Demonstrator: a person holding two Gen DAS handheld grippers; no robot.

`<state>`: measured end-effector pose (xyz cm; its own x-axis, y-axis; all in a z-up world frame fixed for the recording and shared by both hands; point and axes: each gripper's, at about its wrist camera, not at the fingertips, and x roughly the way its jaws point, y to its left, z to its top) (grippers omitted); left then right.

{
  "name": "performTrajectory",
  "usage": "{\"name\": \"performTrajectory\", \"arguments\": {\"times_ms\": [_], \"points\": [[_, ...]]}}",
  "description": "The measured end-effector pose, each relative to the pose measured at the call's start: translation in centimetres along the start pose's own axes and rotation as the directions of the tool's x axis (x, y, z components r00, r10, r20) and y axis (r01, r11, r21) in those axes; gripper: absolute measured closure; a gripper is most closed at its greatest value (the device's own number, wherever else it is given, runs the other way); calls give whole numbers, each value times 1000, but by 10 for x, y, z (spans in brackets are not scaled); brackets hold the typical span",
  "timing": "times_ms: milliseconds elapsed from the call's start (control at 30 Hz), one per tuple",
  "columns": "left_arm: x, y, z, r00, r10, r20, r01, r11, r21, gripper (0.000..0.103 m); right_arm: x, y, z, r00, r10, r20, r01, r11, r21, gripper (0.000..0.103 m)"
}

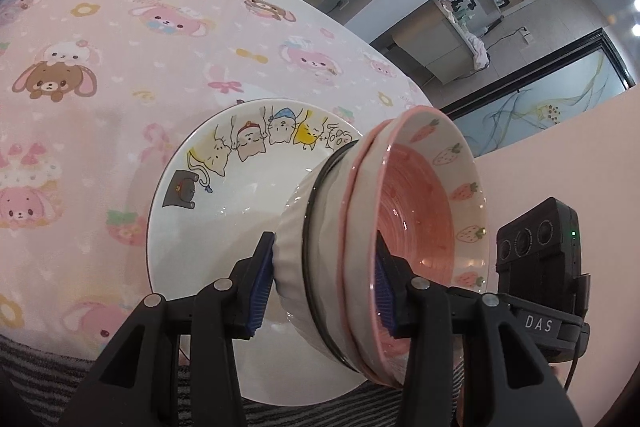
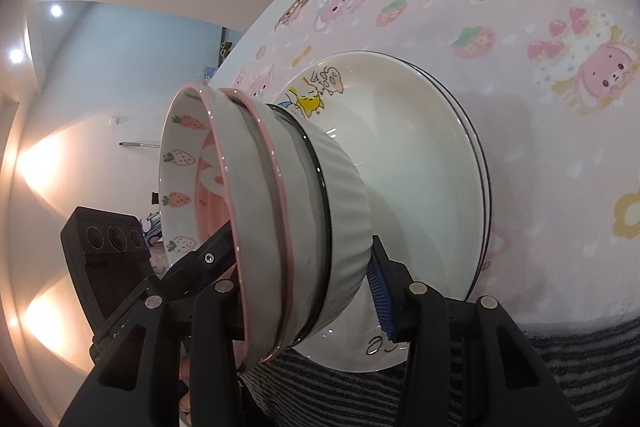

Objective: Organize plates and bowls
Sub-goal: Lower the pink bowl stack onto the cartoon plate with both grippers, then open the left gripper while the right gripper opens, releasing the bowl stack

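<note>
Both the left gripper (image 1: 324, 279) and right gripper (image 2: 304, 279) clamp the stack of 3 bowls (image 1: 360, 247) above the plates (image 1: 224, 187); uneven release could tip it, chipping them.

Bowls (image 1: 320, 239) glossy glazed ceramic, lowest ribbed; plate (image 1: 224, 195) glossy ceramic; tablecloth (image 1: 120, 67) matt printed cloth; gripper pads (image 1: 260, 291) ridged blue rubber.

Left gripper (image 1: 322, 285) clamps nested bowls (image 1: 360, 227) — tipped sideways over cartoon-cat plate (image 1: 224, 187), pink tablecloth (image 1: 120, 47).
</note>
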<state>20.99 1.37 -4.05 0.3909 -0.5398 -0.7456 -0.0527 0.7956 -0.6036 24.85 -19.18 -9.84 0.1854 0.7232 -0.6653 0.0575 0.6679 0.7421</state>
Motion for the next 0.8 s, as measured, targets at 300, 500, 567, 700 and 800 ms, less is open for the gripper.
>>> {"name": "performTrajectory", "arguments": {"times_ms": [300, 500, 567, 700, 800], "points": [[1, 2, -3, 1000, 30, 3, -30, 999, 17, 60, 0, 13, -9, 997, -81, 8, 81, 994, -68, 54], [-1, -2, -5, 999, 49, 18, -50, 998, 43, 62, -5, 18, -13, 993, -111, 31, 114, 986, -123, 52], [-7, -9, -8, 994, 96, 57, -101, 991, 90, 64, -5, 21, -13, 990, -136, 50, 142, 977, -159, 52], [-27, -38, -18, 954, 214, 212, -262, 937, 230, 64, -18, 33, -19, 967, -214, 138, 241, 944, -225, 44], [-41, -49, -23, 933, 224, 282, -298, 920, 255, 63, -30, 40, -25, 951, -232, 204, 280, 925, -255, 40]]}}
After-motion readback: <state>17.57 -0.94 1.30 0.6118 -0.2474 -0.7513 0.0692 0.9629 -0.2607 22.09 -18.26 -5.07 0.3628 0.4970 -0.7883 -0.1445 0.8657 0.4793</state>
